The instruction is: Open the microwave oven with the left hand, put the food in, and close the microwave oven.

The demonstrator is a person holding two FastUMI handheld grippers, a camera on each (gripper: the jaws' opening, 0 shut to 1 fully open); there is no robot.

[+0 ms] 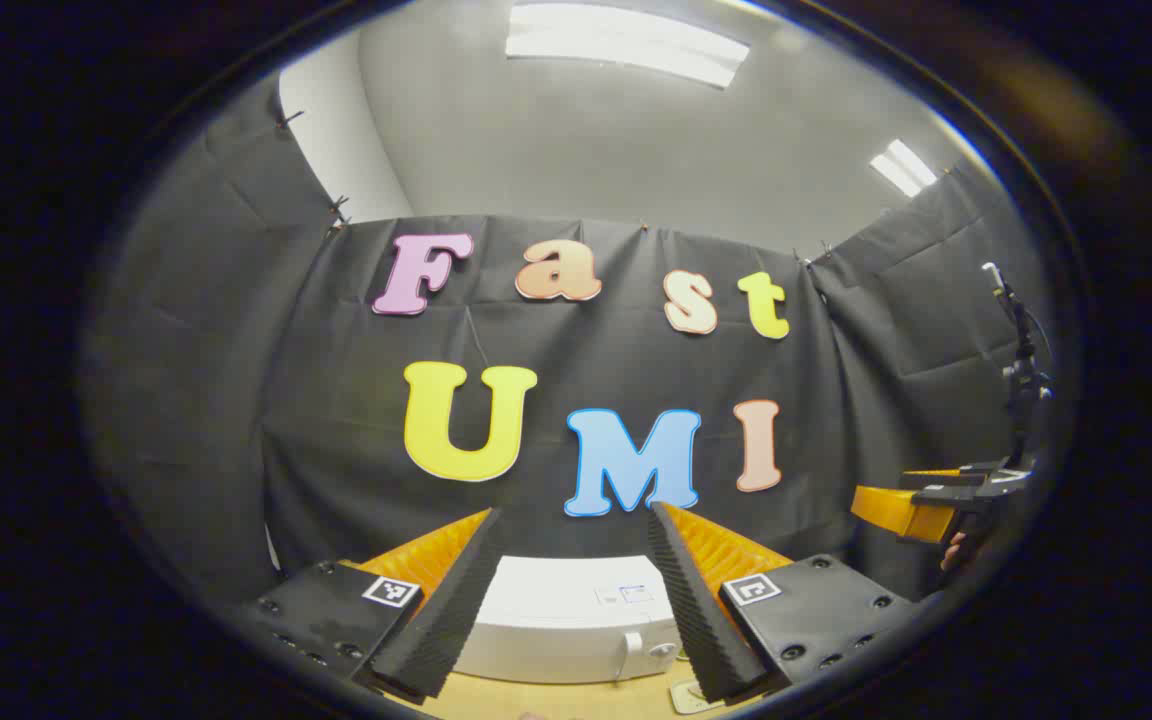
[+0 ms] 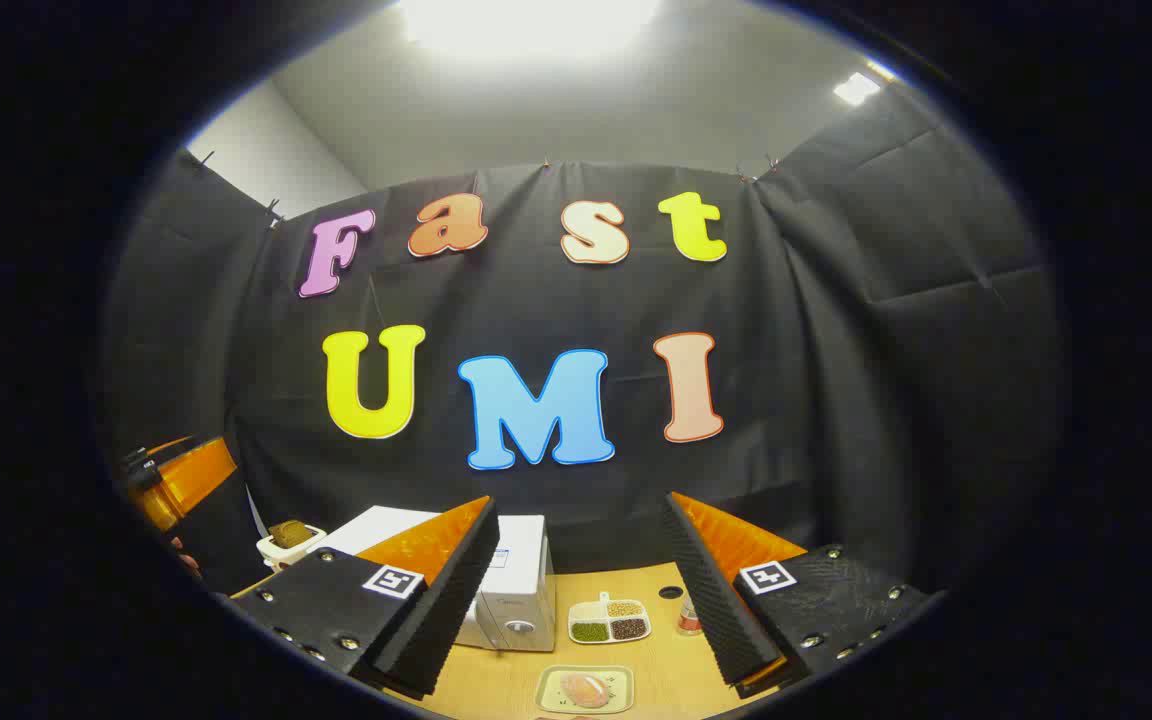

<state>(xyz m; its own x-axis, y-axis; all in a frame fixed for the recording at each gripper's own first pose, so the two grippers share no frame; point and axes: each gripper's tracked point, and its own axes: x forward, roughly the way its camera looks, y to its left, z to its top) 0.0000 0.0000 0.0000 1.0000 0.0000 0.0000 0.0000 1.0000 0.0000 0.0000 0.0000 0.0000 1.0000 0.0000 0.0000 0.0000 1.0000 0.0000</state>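
Two ribbed fingers of the left gripper (image 1: 572, 600) stand wide apart in the left gripper view and hold nothing; between them, farther off, sits the white microwave oven (image 1: 566, 620) on the wooden table (image 1: 556, 698), its door closed. Far right of the oven, the other gripper appears.

In the right gripper view, the right gripper (image 2: 581, 590) is also spread wide and empty. The oven is near its left finger. Right of the oven lies a divided dish (image 2: 610, 619), and in front of that a tray with food (image 2: 585, 689).
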